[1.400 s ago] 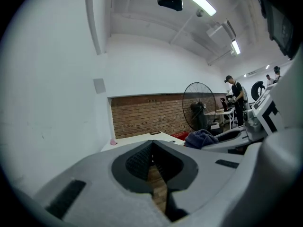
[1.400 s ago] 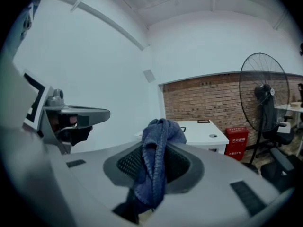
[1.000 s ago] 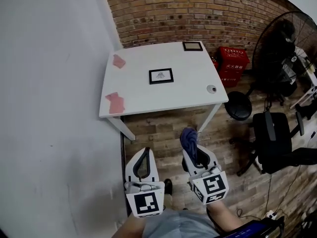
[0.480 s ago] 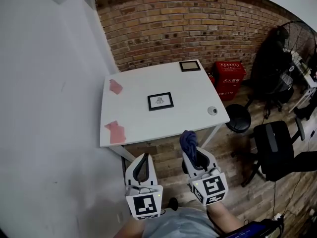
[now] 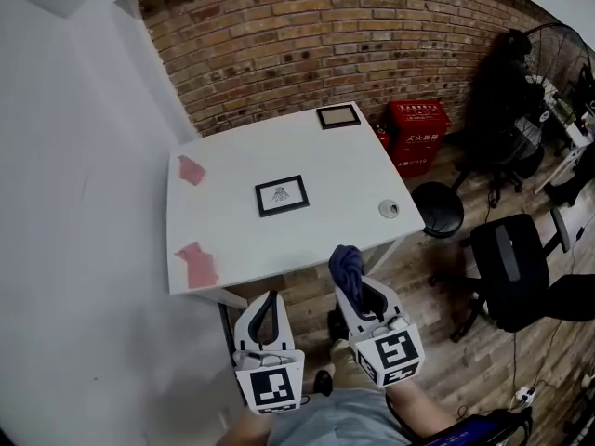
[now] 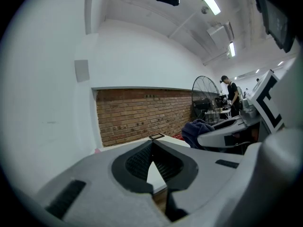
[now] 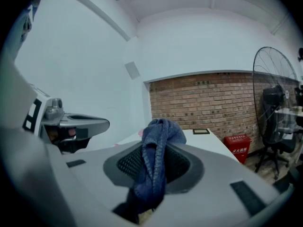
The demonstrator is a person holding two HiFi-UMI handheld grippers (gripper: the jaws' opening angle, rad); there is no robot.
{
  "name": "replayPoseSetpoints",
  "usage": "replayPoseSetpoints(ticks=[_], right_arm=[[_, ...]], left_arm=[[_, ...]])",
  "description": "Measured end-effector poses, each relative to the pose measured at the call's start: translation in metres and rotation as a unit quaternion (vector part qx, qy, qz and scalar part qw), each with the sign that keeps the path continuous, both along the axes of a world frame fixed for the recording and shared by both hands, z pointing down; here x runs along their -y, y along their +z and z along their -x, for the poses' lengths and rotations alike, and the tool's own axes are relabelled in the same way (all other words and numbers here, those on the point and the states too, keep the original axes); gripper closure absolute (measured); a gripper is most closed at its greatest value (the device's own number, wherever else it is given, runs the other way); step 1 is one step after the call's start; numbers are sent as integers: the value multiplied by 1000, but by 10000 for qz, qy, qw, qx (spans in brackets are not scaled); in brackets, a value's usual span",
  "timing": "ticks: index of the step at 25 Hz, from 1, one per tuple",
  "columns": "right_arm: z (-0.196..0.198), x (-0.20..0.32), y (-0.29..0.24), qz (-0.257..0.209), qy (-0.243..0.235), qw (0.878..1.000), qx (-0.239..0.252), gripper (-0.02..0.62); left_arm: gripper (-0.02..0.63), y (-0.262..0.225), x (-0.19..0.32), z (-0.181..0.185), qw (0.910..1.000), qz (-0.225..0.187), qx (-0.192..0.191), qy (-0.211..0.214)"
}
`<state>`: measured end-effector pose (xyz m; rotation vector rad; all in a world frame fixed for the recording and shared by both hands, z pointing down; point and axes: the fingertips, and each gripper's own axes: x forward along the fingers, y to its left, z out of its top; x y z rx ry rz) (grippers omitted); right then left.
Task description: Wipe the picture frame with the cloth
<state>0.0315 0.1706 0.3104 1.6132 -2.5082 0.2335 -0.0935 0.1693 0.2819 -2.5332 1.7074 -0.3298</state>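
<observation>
Black rectangular picture frame (image 5: 282, 195) lies flat, long axis crosswise; right claw (image 5: 352, 284) pinches upright blue cloth (image 5: 346, 262); left claw (image 5: 271, 297) closed.

The print in the picture frame (image 5: 282, 195) is too small to read, and the right gripper (image 5: 357, 290) hides the lower end of the cloth (image 5: 346, 264).

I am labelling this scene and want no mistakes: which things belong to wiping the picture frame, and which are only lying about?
For the job: blue cloth, clamped in the right gripper; picture frame at the table's middle.
Lying about: second frame at the far edge, two pink scraps, small round thing, red crate, stool, office chair, fan.
</observation>
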Motion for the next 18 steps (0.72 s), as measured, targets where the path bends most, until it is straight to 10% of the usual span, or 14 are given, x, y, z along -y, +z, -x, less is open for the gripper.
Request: replayPoseSetpoints(ticks=[18], right_arm=[[-4, 196, -13, -155, -1010, 9940, 400, 486]], left_arm=[[597, -28, 164, -13, 9947, -146, 207, -998]])
